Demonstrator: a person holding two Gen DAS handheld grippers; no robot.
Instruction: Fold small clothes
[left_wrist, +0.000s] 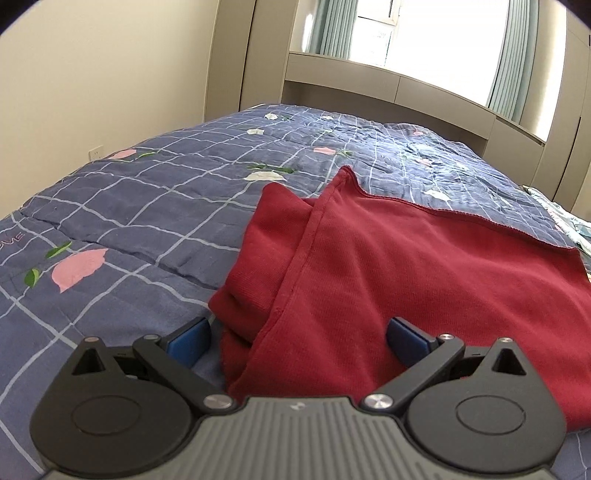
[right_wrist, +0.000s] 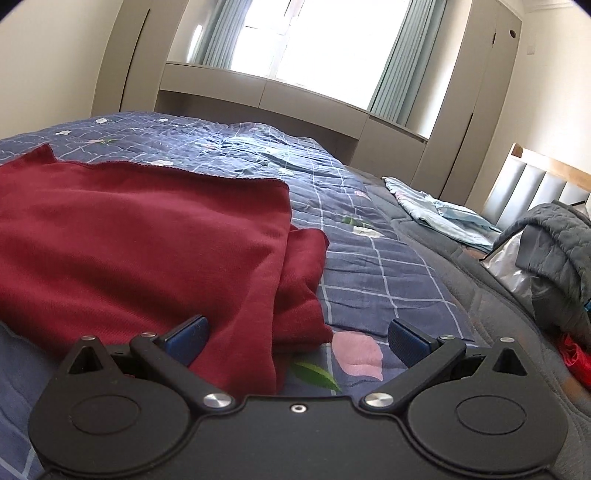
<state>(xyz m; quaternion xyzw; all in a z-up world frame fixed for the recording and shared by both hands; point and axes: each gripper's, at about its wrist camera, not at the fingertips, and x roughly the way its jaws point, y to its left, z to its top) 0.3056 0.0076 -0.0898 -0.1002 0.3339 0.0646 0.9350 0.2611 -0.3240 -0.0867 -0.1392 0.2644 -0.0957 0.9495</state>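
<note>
A dark red garment (left_wrist: 406, 280) lies partly folded on the blue checked bedspread (left_wrist: 147, 192). In the left wrist view my left gripper (left_wrist: 299, 336) is open, its blue pads either side of the garment's near left corner, low over the bed. In the right wrist view the same red garment (right_wrist: 147, 240) fills the left half. My right gripper (right_wrist: 299, 336) is open over the garment's near right corner, the left pad above red cloth, the right pad above the bedspread (right_wrist: 388, 266). Neither gripper holds anything.
A light blue cloth (right_wrist: 443, 218) lies further along the bed on the right. A grey quilted jacket (right_wrist: 554, 251) and a red item (right_wrist: 572, 362) sit by the padded headboard (right_wrist: 535, 184). Wardrobes and a bright window stand beyond the bed.
</note>
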